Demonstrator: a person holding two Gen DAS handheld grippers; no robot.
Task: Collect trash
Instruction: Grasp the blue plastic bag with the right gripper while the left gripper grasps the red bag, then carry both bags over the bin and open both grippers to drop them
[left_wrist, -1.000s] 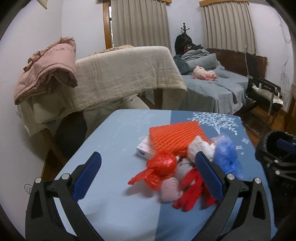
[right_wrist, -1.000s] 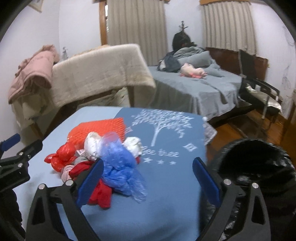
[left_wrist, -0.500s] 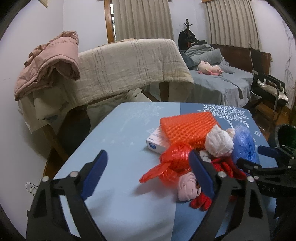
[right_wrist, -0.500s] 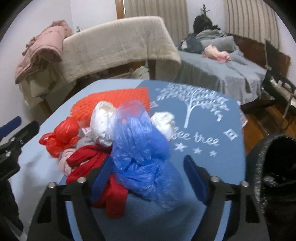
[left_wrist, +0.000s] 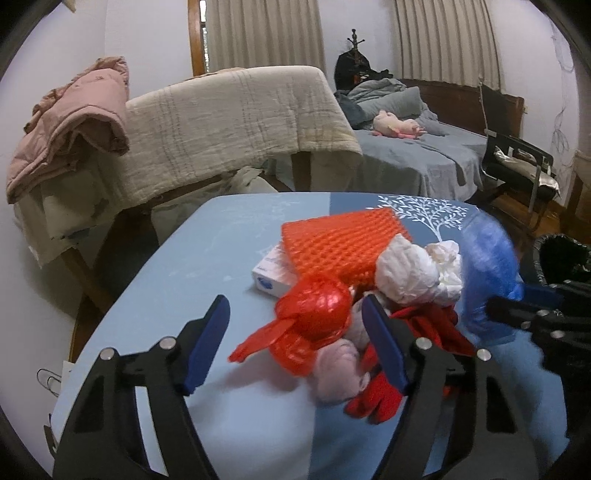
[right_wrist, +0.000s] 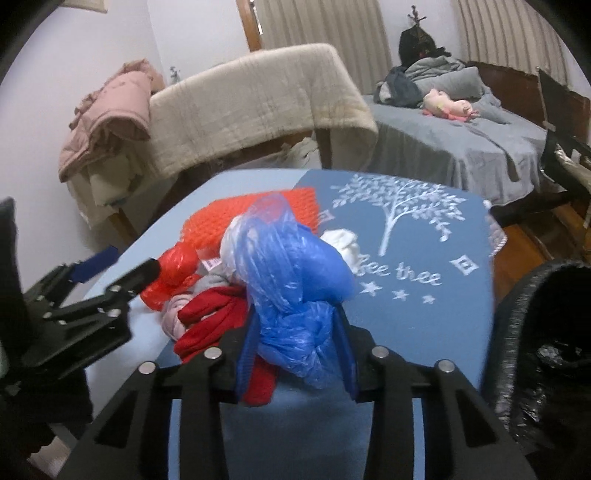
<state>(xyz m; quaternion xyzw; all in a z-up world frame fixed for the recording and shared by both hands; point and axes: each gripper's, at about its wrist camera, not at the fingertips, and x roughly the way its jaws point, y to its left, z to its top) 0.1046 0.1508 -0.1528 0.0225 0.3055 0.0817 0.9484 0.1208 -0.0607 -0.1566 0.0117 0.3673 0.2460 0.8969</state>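
Observation:
A pile of trash lies on the blue table (left_wrist: 192, 266): a red plastic bag (left_wrist: 314, 321), an orange foam net (left_wrist: 340, 243), white crumpled bags (left_wrist: 410, 273), a pink wad (left_wrist: 338, 369), red cloth (left_wrist: 421, 325) and a white box (left_wrist: 271, 271). My right gripper (right_wrist: 295, 343) is shut on a blue plastic bag (right_wrist: 291, 280), which also shows in the left wrist view (left_wrist: 487, 266). My left gripper (left_wrist: 295, 339) is open, its fingers on either side of the red bag.
A black-lined trash bin (right_wrist: 546, 332) stands at the table's right edge. Behind the table are a blanket-draped rack (left_wrist: 236, 118), a pink jacket (left_wrist: 74, 118), a bed (left_wrist: 417, 155) and a black chair (left_wrist: 517, 162).
My right gripper moved in and closed on the blue bag. My left gripper moved toward the red bag and its jaws narrowed around it.

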